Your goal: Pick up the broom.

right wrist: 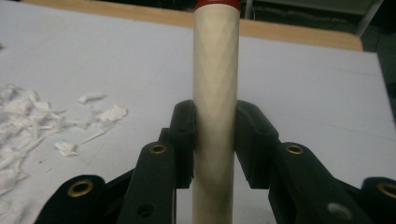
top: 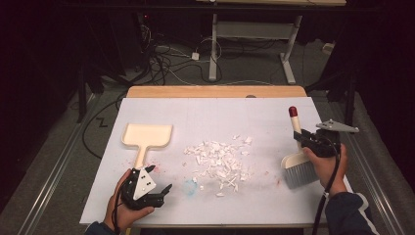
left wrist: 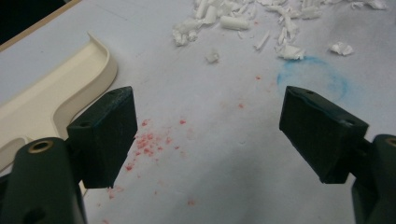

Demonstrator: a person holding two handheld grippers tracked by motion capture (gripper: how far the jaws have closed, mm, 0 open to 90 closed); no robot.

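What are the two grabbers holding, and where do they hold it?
The right gripper clamps the brush by its cream handle, below the red tip. The left gripper holds nothing; its jaws stand open beside the dustpan.

Overhead forward-down view; two close claw-mounted views
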